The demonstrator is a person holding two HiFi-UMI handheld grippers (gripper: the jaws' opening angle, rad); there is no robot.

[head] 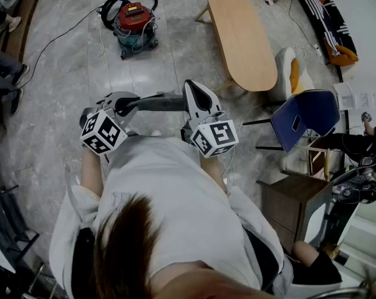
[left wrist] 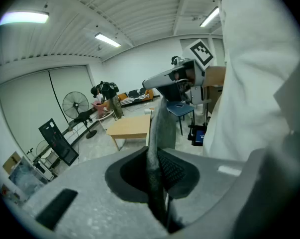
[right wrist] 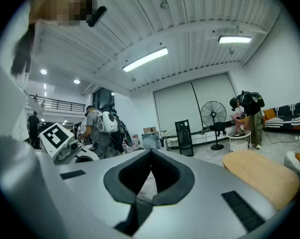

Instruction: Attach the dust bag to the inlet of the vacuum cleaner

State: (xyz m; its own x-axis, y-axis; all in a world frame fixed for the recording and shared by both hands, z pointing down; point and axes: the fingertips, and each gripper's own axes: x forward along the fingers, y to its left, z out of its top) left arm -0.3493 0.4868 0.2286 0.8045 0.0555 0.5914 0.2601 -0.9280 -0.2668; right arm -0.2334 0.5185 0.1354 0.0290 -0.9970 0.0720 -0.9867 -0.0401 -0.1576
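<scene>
A: Your left gripper (head: 130, 103) has its jaws pinched almost together on one edge of the dust bag (left wrist: 157, 128). The grey sheet runs out from between the pads, edge-on, toward your other hand.

B: Your right gripper (right wrist: 150, 152) is closed tight, and its own view shows nothing between the pads. The bag's far end comes up just beside it, but I cannot tell whether the two touch.

A: So I'd say you are at the carrying step. You have the bag in hand and nothing is fitted yet. The vacuum cleaner (head: 136, 23) sits on the floor ahead of both grippers, well apart from them, with its black hose (head: 108, 8) looped round its far side.

B: You can't make out the inlet on it from where you stand. The next move, as I judge it, is to bring the left gripper and the bag forward and down to the canister and find that inlet.

A: Once you're there, you'll probably want the right gripper opened. It can take the bag's free end and steady it while the left pushes the mouth on. A single pinch on a limp sheet likely won't line it up.

B: Keep the left grip firm on the way down. The bag hangs from that one edge only.
</scene>
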